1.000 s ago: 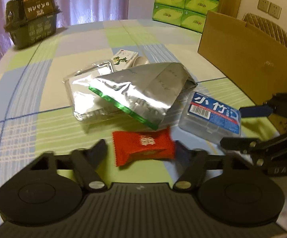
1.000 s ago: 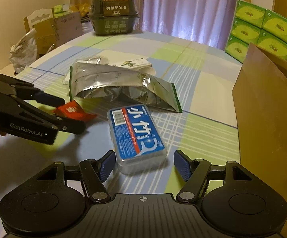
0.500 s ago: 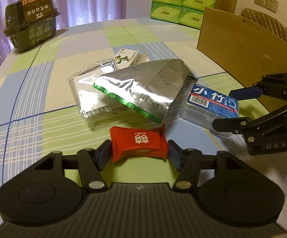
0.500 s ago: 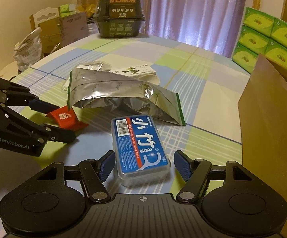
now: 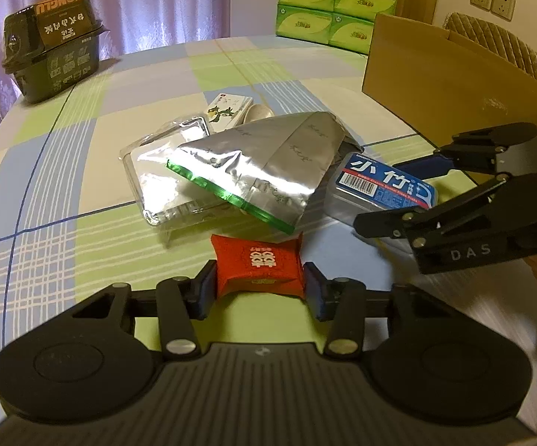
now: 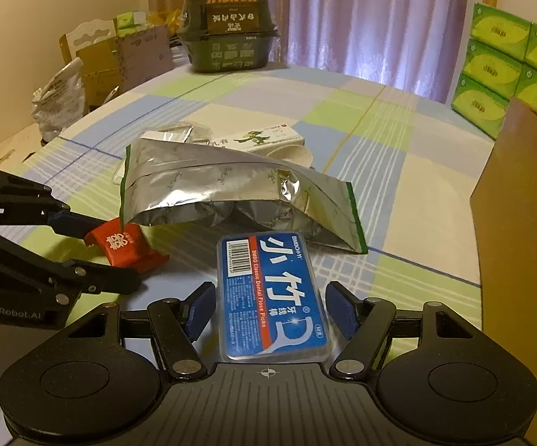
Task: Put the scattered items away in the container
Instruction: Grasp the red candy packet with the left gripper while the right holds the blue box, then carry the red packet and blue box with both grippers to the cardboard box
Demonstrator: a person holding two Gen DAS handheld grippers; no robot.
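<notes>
A red snack packet point(image 5: 257, 264) lies on the checked tablecloth, and my left gripper point(image 5: 259, 290) is shut on it, one pad pressing each side. To its right lies a blue dental floss box point(image 6: 272, 297). My right gripper point(image 6: 270, 308) is open around that box, a blue pad close to each long side. The open cardboard box point(image 5: 435, 85) stands at the table's right edge. In the right wrist view the left gripper point(image 6: 108, 256) holds the red packet point(image 6: 123, 245) just left of the floss box.
A silver foil bag point(image 5: 261, 163) lies on a clear pouch behind both items, with a small white carton point(image 5: 229, 107) and a spoon point(image 5: 261, 111) behind it. A dark green noodle bowl point(image 5: 53, 55) stands far left. Green tissue packs point(image 5: 335, 3) are stacked beyond the table.
My left gripper moved forward and its fingers narrowed onto the red packet. My right gripper slid forward so the floss box sits deeper between its open fingers.
</notes>
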